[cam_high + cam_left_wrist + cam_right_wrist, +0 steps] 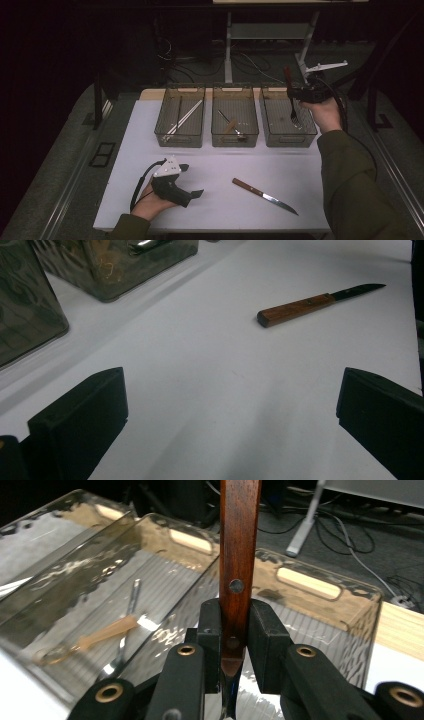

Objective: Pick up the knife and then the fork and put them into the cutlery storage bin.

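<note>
Jaws on the right gripper point(234, 650) are clamped tight on the wooden handle of a fork point(291, 95), pinching it just below a metal rivet, with the handle sticking straight up past them in the right gripper view. From the high view that gripper is held up over the right-hand bin point(287, 137), and the fork hangs down with its tines pointing into the bin; can't really tell if the tines touch the bottom. The left gripper point(191, 181) is a different story: its jaws are spread wide with nothing between them, sitting low over the white table point(220, 165) near the front edge, in the person's left hand point(152, 202). A wooden-handled knife point(312, 304) lies flat on the table ahead of those jaws, well apart from them, blade pointing away. The middle bin point(235, 136) has a couple of utensils in it, and the left bin point(180, 136) holds what look like chopsticks.
</note>
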### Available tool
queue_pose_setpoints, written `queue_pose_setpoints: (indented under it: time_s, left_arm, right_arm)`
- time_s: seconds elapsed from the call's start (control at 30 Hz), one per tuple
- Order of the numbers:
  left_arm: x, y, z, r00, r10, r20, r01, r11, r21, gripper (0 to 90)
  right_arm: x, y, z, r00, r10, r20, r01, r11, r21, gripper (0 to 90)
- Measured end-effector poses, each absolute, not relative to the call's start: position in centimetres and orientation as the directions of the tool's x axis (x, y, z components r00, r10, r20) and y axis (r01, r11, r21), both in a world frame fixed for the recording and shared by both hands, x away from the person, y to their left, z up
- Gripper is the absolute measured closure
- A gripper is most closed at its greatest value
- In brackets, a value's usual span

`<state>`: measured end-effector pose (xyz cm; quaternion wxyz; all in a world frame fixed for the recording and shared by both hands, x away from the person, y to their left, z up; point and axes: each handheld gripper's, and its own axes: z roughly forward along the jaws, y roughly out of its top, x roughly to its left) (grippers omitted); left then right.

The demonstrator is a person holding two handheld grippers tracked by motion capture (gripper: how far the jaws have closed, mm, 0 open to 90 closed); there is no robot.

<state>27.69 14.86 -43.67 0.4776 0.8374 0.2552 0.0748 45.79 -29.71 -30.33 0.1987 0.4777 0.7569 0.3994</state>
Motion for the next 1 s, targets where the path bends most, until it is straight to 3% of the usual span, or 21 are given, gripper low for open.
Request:
queue_pose_setpoints:
  time_s: [0.27,1.0]
  left_arm:
    - [27.7,14.8,-43.7,0.861,0.495,-0.120,0.354,-0.412,0.839,0.0]
    - [27.7,14.7,-43.7,0.865,0.487,-0.116,0.349,-0.420,0.838,0.0]
  right_arm:
    - [46.9,-29.7,-32.8,-0.399,0.914,0.073,0.581,0.191,0.791,76.8]
    - [46.7,-29.8,-38.2,-0.391,0.916,0.094,0.655,0.205,0.728,76.7]
